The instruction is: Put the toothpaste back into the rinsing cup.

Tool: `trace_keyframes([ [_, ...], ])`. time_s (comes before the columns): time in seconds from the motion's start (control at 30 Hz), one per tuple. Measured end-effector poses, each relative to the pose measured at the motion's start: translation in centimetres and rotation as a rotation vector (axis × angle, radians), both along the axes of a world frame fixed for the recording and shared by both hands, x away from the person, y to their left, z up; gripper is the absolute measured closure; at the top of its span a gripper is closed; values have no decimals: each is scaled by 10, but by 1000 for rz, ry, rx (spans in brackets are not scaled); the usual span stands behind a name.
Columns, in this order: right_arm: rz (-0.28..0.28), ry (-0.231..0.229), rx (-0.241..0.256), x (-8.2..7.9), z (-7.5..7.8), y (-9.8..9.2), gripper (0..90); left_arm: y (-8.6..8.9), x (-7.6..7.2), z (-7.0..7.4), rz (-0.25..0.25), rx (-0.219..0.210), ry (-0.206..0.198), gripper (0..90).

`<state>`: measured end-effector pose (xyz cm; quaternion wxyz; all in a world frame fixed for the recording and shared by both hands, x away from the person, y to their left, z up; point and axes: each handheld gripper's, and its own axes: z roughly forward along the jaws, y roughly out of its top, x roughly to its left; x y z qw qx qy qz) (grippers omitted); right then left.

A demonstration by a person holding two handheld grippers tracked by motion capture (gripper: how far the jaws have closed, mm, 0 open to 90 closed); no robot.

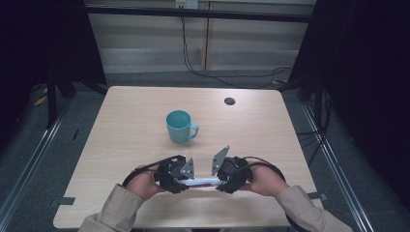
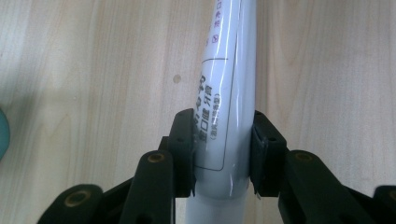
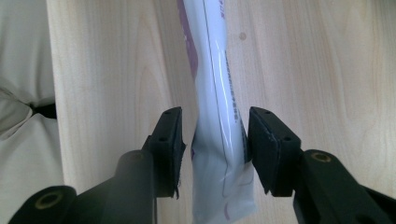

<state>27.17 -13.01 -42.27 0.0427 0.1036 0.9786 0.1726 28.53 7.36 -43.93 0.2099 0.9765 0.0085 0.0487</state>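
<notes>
**Both grippers on the tube**

Left gripper (image 2: 223, 154) is clamped on the white printed plastic toothpaste tube (image 2: 229, 93); right gripper (image 3: 214, 144) brackets its crimped tail, one jaw touching, the other slightly apart. Tube spans both at six o'clock on the pale wooden table (image 1: 125, 121). A loose right grip could let it slip. Teal ceramic mug (image 1: 180, 126) stands toward twelve.

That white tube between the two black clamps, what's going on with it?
A person seated at a wooden table holds a hand-held gripper in each hand, and both meet on one white toothpaste tube near the front edge. The left gripper is shut on the rounder end of the tube. The right gripper sits around the flat crimped end, one jaw touching it and a small gap at the other. A teal mug stands upright farther back, untouched.
</notes>
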Motion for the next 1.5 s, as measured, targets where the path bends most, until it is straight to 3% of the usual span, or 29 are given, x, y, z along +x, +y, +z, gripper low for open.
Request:
trace_keyframes([
  [0.07,0,-22,-18,0,-1,2,617,0,1,2,-8,4,-3,668],
  [0.13,14,-32,-5,0,-2,1,638,1,1,2,-12,5,-4,667],
  [0.17,8,-38,8,0,-1,0,660,4,2,1,1,-22,8,667],
  [0.3,11,-69,59,-5,5,-5,744,9,2,1,-3,-61,-5,647],
  [0.43,15,-81,63,-8,7,-4,765,8,3,2,1,-52,-24,623],
  [0.6,14,-94,92,-9,9,-5,779,9,4,5,18,-70,-21,554],
  [0.7,20,-116,104,-9,12,-3,784,3,1,9,6,-64,-43,467],
  [0.87,29,-116,106,-9,14,1,784,-5,-2,13,-15,-62,-54,433],
  [1.2,50,-115,97,-9,13,8,785,-9,1,10,-1,-65,-10,548],
  [1.5,69,-118,78,-11,16,16,784,-13,1,7,-23,-27,15,601],
])
